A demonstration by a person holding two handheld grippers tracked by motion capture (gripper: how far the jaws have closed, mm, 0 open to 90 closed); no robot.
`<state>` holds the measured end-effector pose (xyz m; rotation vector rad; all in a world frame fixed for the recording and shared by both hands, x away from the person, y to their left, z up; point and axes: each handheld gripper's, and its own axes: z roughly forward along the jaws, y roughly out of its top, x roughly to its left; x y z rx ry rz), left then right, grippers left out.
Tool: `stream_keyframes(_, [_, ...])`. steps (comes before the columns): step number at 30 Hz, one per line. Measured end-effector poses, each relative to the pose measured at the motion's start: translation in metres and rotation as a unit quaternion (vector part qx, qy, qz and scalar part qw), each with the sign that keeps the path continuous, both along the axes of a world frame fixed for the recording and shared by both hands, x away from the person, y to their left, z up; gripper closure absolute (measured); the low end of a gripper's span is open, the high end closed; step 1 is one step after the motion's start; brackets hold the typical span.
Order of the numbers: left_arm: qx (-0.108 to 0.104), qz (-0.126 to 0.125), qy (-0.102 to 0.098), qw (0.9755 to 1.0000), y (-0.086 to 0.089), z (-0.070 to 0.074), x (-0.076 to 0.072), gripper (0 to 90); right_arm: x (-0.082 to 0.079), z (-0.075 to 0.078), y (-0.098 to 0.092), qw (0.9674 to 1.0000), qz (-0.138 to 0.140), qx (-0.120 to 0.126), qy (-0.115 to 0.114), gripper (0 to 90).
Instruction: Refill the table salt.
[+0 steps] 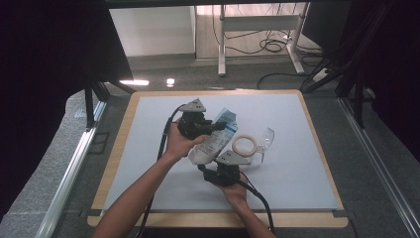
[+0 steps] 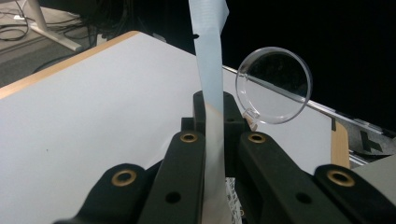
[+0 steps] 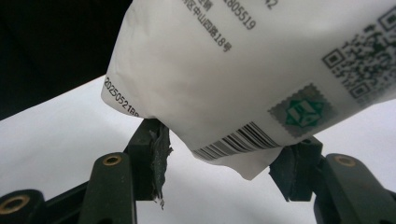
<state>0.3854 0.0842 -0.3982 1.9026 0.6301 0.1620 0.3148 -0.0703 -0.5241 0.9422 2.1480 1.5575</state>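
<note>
A white pouch (image 1: 214, 141) with a blue band and printed barcodes hangs tilted above the mat, between both grippers. My left gripper (image 1: 217, 128) is shut on its thin upper edge; in the left gripper view that edge (image 2: 210, 70) rises as a pale strip out of the closed jaws (image 2: 212, 109). My right gripper (image 1: 207, 166) comes from below. In the right gripper view the pouch's lower corner (image 3: 233, 93) sits between the jaws (image 3: 224, 161), and both pads touch it.
A clear round lid (image 1: 267, 139) (image 2: 274, 85) stands tilted beside a beige ring (image 1: 245, 145), just right of the pouch. The white mat (image 1: 148, 163) lies on a wooden-edged table. Dark curtains flank the table, with desk legs and cables behind.
</note>
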Motion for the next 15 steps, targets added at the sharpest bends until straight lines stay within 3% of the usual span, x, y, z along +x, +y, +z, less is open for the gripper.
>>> stream_keyframes(15, [0.013,-0.006,0.0,0.9999,-0.013,0.002,0.005,90.0,0.003,0.001,-0.004,0.9997,-0.003,0.025,0.007,47.3])
